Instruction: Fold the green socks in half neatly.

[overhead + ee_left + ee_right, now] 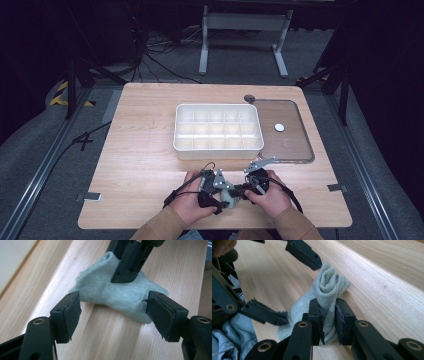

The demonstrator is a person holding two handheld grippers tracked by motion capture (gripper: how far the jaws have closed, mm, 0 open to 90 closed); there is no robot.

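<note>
A light grey sock [229,199] lies crumpled near the table's front edge, between the person's two hands. My right gripper [328,315] is shut on a bunched fold of the sock [329,287], and the cloth stands up between its pads. My left gripper [112,307] is open, one jaw on each side of the sock [112,295], with neither pad pressing on it. In the high view the left gripper [214,189] and the right gripper [251,184] meet over the sock. The right gripper's dark fingers [130,262] come down onto the cloth from the top of the left gripper view.
A white compartment tray [176,131] stands at mid-table, beyond the hands. Its clear lid [295,145] lies flat to the right of it with a small white disc [279,127] on it. Blue denim [234,332] lies past the table's near edge.
</note>
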